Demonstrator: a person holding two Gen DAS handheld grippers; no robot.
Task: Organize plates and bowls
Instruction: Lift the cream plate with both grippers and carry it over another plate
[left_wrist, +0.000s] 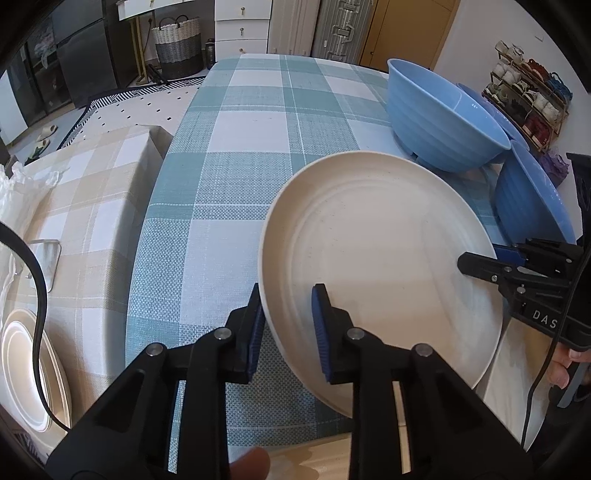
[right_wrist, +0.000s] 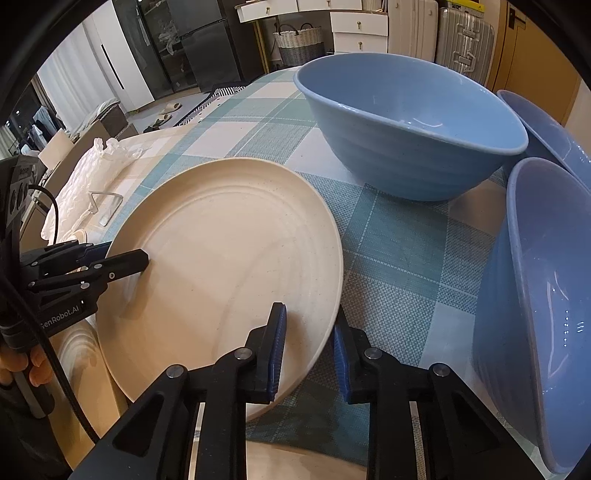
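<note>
A cream plate (left_wrist: 373, 251) (right_wrist: 221, 251) lies at the near edge of the blue-checked table (left_wrist: 240, 166), held from two sides. My left gripper (left_wrist: 288, 332) is shut on its left rim, one pad under the rim and one on the plate's face. On the opposite rim my right gripper (right_wrist: 310, 354) is shut the same way. Each gripper shows in the other's view, the right gripper (left_wrist: 476, 266) and the left gripper (right_wrist: 125, 264). A large blue bowl (left_wrist: 443, 122) (right_wrist: 406, 129) stands upright behind the plate. Two more blue bowls (left_wrist: 532, 206) (right_wrist: 535, 295) lean on edge at the right.
A second cream plate (left_wrist: 29, 365) sits low at the left on a beige-checked surface (left_wrist: 96, 192), with a metal stand (left_wrist: 48, 258) and crumpled white plastic (right_wrist: 107, 151) there. A black cable (left_wrist: 37, 295) crosses it. Far half of the table shows only cloth.
</note>
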